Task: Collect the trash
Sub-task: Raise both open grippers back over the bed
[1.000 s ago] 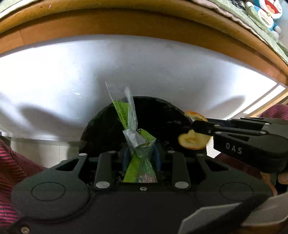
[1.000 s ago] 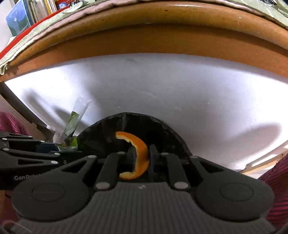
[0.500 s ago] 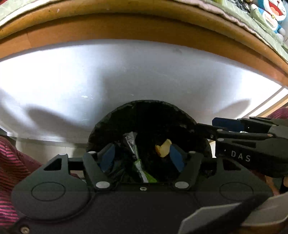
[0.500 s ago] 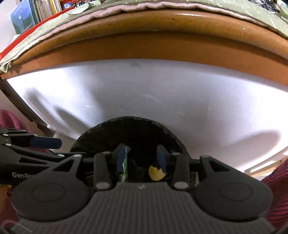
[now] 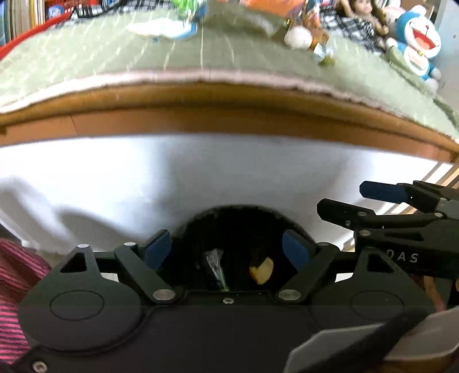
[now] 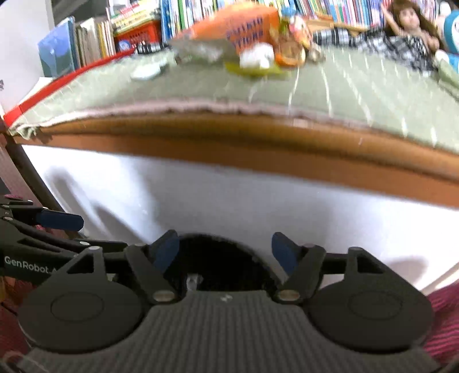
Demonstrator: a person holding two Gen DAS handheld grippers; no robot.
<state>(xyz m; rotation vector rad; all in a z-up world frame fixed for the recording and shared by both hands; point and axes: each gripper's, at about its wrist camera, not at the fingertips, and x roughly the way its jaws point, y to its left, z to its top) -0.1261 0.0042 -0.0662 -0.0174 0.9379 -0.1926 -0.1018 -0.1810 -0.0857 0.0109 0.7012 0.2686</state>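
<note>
A black-lined trash bin [image 5: 238,221] sits below both grippers, against a white panel. Inside it lie a clear-and-green plastic wrapper [image 5: 215,266] and a piece of orange peel [image 5: 261,272]. My left gripper [image 5: 226,250] hangs above the bin mouth, its jaws opening, with nothing between the blue pads. My right gripper [image 6: 224,253] is also over the bin [image 6: 218,252], jaws opening and empty, with a scrap of wrapper [image 6: 192,279] showing below. Each gripper shows in the other's view: the right [image 5: 351,202], the left [image 6: 73,232].
Above the bin runs a wooden table edge [image 5: 229,120] under a green cloth [image 6: 200,83]. On the cloth lie blurred wrappers and peel [image 6: 258,64], an orange box [image 6: 235,25], a doll [image 6: 407,25], blue plush toys [image 5: 418,43] and books [image 6: 94,37]. Pink striped sleeves [image 5: 17,269] flank the grippers.
Both grippers have opened: the wrapper fell from the left and the orange peel from the right into the bin. Both have risen and tilted up, bringing the tabletop into view.
</note>
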